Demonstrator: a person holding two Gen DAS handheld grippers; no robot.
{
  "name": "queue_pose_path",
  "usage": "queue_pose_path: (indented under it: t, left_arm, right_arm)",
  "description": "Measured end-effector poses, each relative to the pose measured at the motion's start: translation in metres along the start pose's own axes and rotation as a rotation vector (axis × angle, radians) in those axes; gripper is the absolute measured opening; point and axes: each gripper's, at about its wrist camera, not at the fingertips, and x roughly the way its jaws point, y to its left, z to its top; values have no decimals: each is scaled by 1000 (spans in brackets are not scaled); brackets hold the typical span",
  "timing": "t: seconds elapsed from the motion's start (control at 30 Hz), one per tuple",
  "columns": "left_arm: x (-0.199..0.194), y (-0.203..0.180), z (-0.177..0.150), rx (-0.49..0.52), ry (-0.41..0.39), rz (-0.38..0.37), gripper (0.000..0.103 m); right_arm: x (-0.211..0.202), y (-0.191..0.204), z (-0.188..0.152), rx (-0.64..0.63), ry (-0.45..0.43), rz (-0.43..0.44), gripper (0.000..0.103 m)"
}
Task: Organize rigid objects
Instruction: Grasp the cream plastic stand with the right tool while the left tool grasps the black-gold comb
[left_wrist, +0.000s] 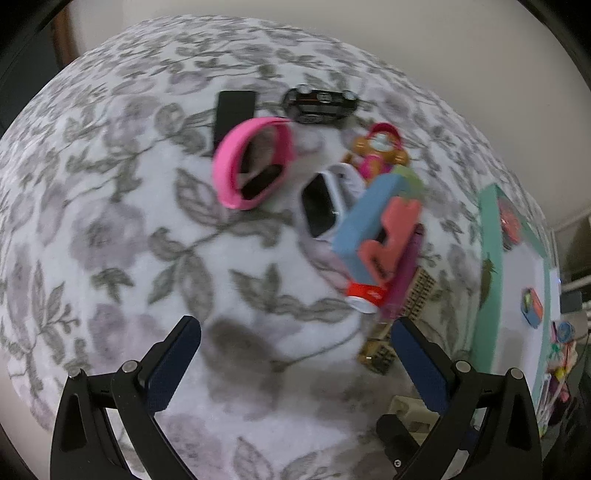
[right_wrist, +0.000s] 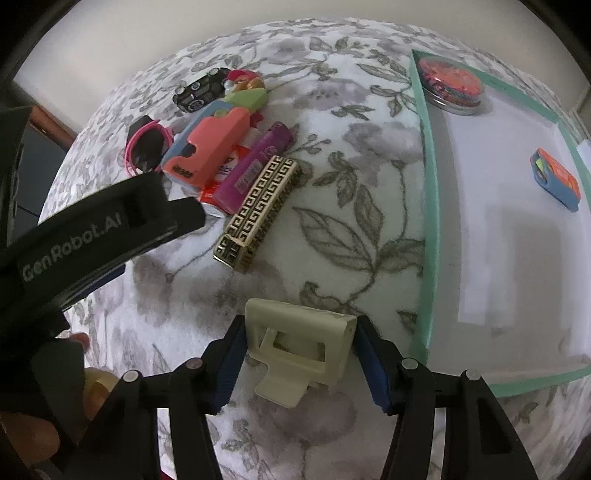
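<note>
The left gripper (left_wrist: 295, 345) is held wide apart with nothing between its fingers, above the floral cloth (left_wrist: 110, 221); the cream hair clip (right_wrist: 301, 345) is clamped by the right gripper (right_wrist: 301, 354), left of the green tray (right_wrist: 430, 221)

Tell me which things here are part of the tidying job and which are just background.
Part of the job:
cream hair claw, gripped by the right gripper
patterned gold box
purple lighter
pink bangle
toy car
teal tray, already holding a round tin
left gripper, open and empty

Just background:
floral blanket
wall
</note>
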Motion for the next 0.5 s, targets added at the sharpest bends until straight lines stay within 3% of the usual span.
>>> queue_pose_path:
  t: [0.33, 0.43, 0.5]
  left_arm:
    - [5, -36, -3, 148, -36, -50, 100]
    - [7, -42, -4, 178, -33, -72, 84]
    - [9, -46, -4, 193, -27, -82, 80]
  right_arm:
    - [-7, -19, -2, 3, 9, 10, 61]
    - [-9, -21, -5, 4, 10, 14, 61]
    - [-11, -17, -7, 4, 10, 11, 61]
